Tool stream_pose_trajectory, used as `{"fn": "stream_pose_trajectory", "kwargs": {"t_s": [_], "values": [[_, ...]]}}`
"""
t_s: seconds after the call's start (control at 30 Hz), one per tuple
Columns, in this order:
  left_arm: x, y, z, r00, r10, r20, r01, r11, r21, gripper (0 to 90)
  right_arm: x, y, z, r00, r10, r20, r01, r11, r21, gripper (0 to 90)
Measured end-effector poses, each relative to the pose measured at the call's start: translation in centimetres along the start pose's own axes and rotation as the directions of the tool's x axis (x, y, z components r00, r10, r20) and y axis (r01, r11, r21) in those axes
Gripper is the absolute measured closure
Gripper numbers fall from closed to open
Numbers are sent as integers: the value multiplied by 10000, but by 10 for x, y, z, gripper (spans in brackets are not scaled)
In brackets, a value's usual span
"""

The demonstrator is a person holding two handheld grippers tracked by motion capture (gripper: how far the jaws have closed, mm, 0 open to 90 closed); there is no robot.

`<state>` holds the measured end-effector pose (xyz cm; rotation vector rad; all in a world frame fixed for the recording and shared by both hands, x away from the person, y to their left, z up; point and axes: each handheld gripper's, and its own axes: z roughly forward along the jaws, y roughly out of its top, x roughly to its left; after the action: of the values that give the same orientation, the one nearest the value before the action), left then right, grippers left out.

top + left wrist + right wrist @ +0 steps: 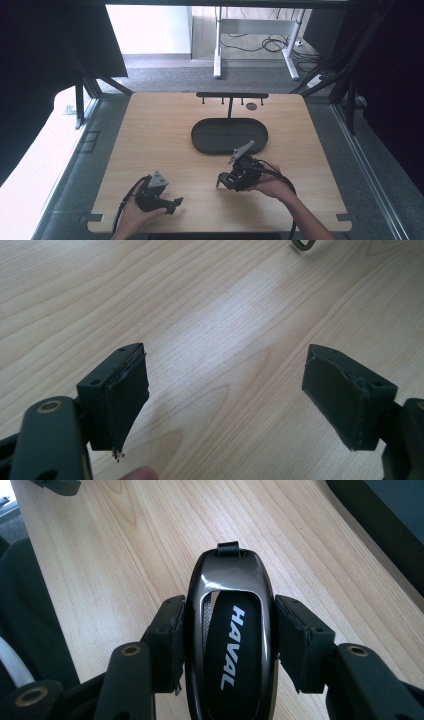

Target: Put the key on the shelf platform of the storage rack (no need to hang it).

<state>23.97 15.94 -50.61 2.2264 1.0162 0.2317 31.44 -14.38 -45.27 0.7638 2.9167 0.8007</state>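
A glossy black car key fob marked HAVAL sits between the two pads of my right gripper, which is shut on its sides; a small loop sticks out at its far end. In the high view that right gripper hovers low over the wooden table, just in front of a black oval tray. My left gripper rests near the front left of the table. Its jaws stand wide apart with only bare wood between them.
Behind the tray stands a black rack with several small hooks on a thin post. A small dark round disc lies near it. A metal ring edge peeks in at the top of the left gripper view.
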Motion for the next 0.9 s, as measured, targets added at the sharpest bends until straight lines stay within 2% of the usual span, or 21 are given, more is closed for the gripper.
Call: {"fn": "stream_pose_trajectory", "kwargs": {"t_s": [0.23,0.53,0.63,0.77,0.83,0.9], "values": [[-1,0,2,10000,75,62,-75,9999,92,188,0,0,1,10000,-33,40,33,10000,14,496],[-6,1,8,9992,353,183,-360,9984,443,187,1,0,2,10000,-61,2,61,10000,-8,495],[-9,0,13,9982,558,211,-573,9957,731,182,2,-1,2,10000,-82,-19,82,10000,-4,495],[-16,0,24,9960,898,33,-893,9857,1427,173,1,-2,3,10000,-31,-27,31,10000,-18,495],[-18,0,27,9956,931,-46,-914,9847,1486,173,1,-2,2,10000,-54,-3,54,10000,-31,495],[-19,0,27,9950,995,125,-1003,9835,1507,173,1,-3,2,10000,-52,-2,52,10000,-31,495]]}}
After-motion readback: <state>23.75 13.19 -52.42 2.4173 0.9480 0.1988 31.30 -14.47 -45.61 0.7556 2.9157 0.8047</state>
